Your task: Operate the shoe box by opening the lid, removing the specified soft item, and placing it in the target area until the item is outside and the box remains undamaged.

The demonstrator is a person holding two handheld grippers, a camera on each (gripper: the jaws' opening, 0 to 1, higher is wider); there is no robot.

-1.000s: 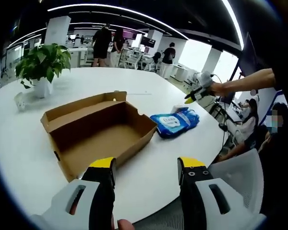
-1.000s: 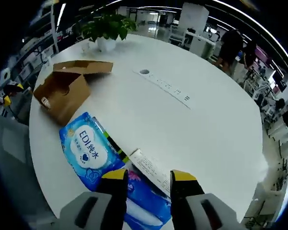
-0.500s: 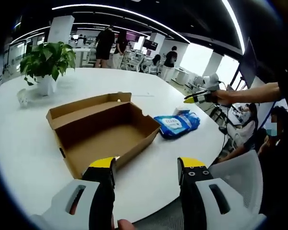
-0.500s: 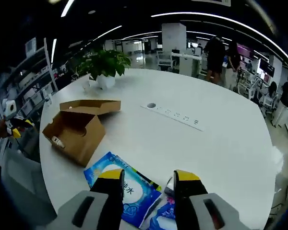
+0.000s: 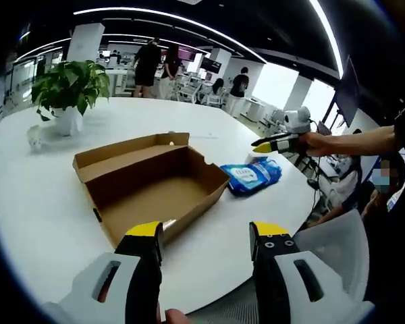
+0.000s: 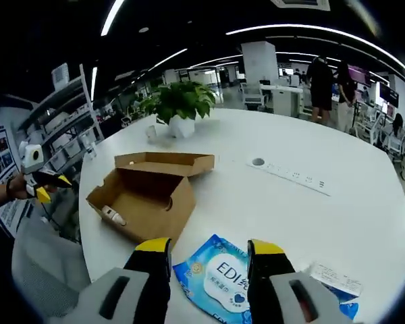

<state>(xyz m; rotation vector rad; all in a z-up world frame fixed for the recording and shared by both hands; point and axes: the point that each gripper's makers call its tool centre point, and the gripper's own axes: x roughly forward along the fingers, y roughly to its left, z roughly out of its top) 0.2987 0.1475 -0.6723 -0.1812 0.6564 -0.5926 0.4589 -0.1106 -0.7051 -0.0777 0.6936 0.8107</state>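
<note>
Wipes pack [image 6: 224, 278] behind hand-held gripper [image 6: 208, 251]

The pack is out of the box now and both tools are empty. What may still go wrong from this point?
Three risks, as judgement:
1. The blue pack lies near the table edge; a nudge from the right tool may push it off.
2. The box is open with its lid folded back; a careless pass of the left tool may bend the cardboard.
3. A paper slip beside the pack could be swept away.
</note>
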